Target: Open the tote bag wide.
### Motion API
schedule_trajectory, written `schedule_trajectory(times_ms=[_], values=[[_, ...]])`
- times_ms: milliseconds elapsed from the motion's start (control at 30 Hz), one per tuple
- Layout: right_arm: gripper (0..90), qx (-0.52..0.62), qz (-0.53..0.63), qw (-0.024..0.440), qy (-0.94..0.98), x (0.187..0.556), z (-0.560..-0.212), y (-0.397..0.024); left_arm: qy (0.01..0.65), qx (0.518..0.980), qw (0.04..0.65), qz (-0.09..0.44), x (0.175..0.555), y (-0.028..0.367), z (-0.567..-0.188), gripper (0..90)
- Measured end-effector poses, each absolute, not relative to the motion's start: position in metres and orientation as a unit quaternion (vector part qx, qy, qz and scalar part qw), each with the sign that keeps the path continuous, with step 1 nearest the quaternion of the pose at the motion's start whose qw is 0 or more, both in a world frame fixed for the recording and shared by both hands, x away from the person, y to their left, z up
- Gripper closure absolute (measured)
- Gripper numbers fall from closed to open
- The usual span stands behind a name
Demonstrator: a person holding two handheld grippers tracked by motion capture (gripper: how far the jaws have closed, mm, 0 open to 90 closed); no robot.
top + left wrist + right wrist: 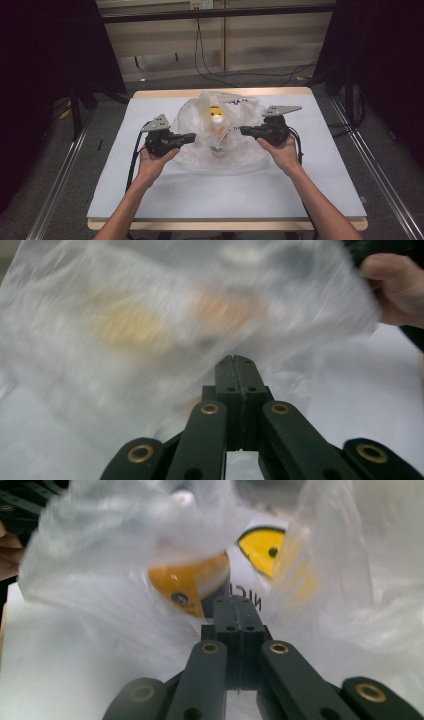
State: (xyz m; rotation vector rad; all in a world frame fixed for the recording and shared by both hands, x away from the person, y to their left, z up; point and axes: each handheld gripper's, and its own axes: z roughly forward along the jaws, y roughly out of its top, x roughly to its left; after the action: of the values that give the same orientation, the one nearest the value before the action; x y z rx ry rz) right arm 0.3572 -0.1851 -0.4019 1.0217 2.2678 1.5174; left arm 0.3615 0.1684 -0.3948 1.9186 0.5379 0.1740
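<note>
At mid-counter [150,200], a crinkled clear plastic bag [192,120] is sitting on the flat pale grey top, a yellow bottle [216,116] with a white cap showing through its filmy skin. On either side, the left claw [192,136] and right claw [243,131] are each gripping the bag's edge, black jaws pressed together on the thin film. Through the plastic, a yellow-and-white label is showing
</note>
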Motion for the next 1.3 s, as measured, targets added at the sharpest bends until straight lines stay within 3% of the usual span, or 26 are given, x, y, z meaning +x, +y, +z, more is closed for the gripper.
schedule_trajectory(times_ms=[467, 633, 767, 900, 1000, 1300], values=[[90.0, 0.329, 0.535, 0.134, 0.766, 0.361, -0.365, -0.176, 0.139, 0.804, 0.574, 0.069, 0.34, 0.114, -0.342, 90.0], [90.0, 0.33, 0.536, 0.145, 0.763, 0.369, -0.351, -0.176, 0.134, 0.805, 0.574, 0.067, 0.361, 0.092, -0.325, 90.0], [90.0, 0.333, 0.541, 0.158, 0.756, 0.385, -0.334, -0.179, 0.159, 0.805, 0.567, 0.073, 0.401, 0.076, -0.311, 90.0], [90.0, 0.343, 0.539, 0.163, 0.752, 0.397, -0.331, -0.183, 0.181, 0.807, 0.558, 0.072, 0.426, 0.071, -0.309, 90.0], [90.0, 0.36, 0.532, 0.159, 0.749, 0.413, -0.336, -0.187, 0.207, 0.829, 0.515, 0.067, 0.448, 0.063, -0.323, 90.0], [90.0, 0.37, 0.504, 0.145, 0.767, 0.413, -0.365, -0.186, 0.193, 0.864, 0.458, 0.078, 0.439, 0.071, -0.341, 90.0]])
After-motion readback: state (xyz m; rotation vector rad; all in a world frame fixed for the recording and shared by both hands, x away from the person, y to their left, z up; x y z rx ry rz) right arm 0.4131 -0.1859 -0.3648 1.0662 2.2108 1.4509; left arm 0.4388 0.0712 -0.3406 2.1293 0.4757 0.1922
